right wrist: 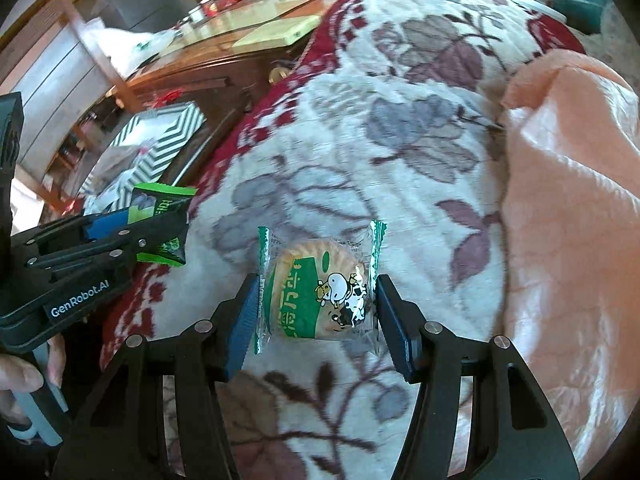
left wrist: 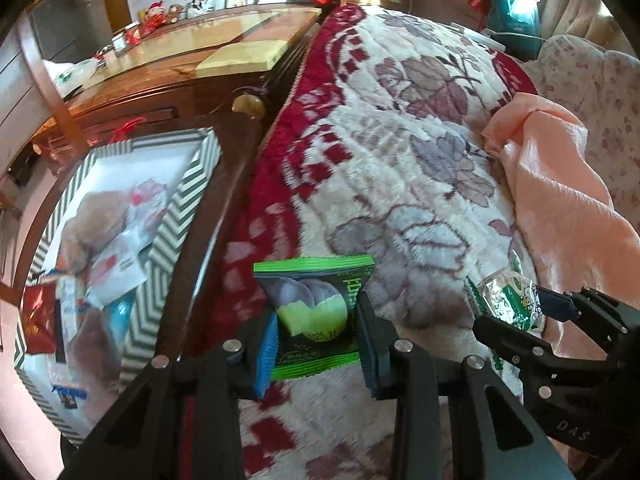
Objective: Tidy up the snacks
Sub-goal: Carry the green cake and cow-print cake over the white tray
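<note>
My left gripper (left wrist: 316,340) is shut on a green and black snack packet (left wrist: 316,312), held above the floral blanket near its red border. It also shows at the left of the right wrist view (right wrist: 160,224), with the packet (right wrist: 164,204) between its pads. My right gripper (right wrist: 316,320) is shut on a clear, green-edged rice cracker packet with a cow print (right wrist: 320,292). It also shows at the right of the left wrist view (left wrist: 516,312), holding that packet (left wrist: 508,300). A striped box (left wrist: 132,220) with several snack packets in it sits to the left.
The floral blanket (left wrist: 420,160) covers the bed. A peach cloth (left wrist: 560,184) lies at its right. A dark wooden cabinet (left wrist: 180,92) with a glass top stands behind the striped box (right wrist: 168,140). A hand (right wrist: 24,376) holds the left gripper's handle.
</note>
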